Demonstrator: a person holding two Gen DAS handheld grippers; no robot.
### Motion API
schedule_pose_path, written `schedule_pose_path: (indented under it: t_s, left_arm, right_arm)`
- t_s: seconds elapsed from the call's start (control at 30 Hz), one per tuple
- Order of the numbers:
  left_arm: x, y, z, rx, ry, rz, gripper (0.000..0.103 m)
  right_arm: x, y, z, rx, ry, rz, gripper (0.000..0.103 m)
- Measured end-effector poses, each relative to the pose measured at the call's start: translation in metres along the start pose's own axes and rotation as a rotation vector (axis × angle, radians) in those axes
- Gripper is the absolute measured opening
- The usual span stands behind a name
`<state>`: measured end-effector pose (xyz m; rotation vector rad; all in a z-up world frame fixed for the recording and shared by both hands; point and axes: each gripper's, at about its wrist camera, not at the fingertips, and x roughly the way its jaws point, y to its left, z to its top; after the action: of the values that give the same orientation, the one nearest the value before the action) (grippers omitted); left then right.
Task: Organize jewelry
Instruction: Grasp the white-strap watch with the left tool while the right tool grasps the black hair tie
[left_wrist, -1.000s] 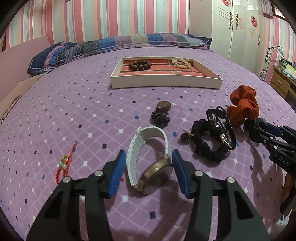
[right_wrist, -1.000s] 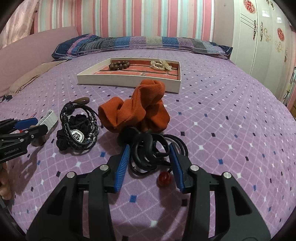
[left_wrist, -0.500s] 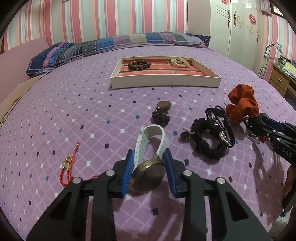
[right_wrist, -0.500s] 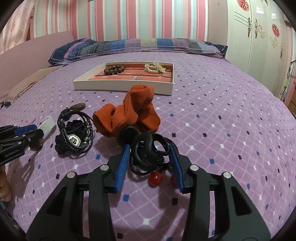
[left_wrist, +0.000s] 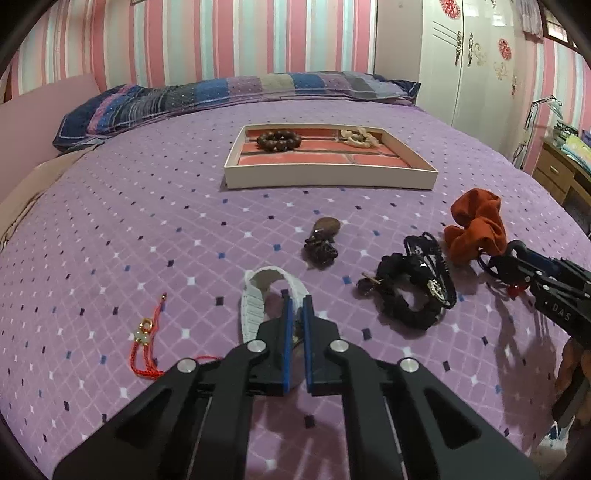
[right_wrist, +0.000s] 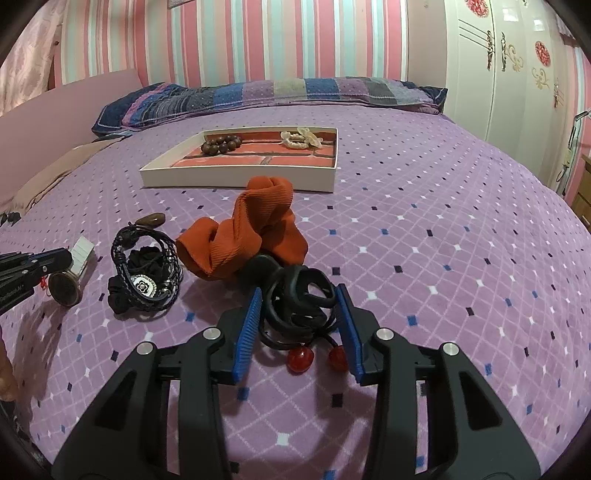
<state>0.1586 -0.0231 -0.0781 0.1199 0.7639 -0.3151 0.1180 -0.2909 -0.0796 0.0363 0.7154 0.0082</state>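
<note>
Left hand-held gripper (left_wrist: 296, 314) pinching white-strap watch (left_wrist: 255, 306); right hand-held gripper (right_wrist: 299, 306) closing around black hair ties (right_wrist: 301, 301); orange scrunchie (right_wrist: 251, 229) just beyond.

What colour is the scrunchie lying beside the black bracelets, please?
The scrunchie is burnt orange, clearest in the right wrist view.

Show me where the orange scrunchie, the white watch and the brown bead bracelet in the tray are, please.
orange scrunchie (right_wrist: 255, 229): right wrist view, on its ribbed fabric fold.
white watch (left_wrist: 253, 306): left wrist view, on the strap's left side.
brown bead bracelet (left_wrist: 279, 140): left wrist view, on a bead near the ring's front.
</note>
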Motion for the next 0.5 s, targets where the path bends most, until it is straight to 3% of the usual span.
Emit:
schedule_pose_path:
  t_s: [0.33, 0.5]
  left_arm:
    - [0.005, -0.003, 0.001, 0.000, 0.026, -0.034, 0.005]
    - [0.016, -0.011, 0.008, 0.036, 0.072, -0.002, 0.006]
  right_arm:
    - [-0.001, 0.000, -0.001, 0.006, 0.002, -0.001, 0.040]
    - [-0.001, -0.002, 0.000, 0.016, 0.002, 0.001, 0.040]
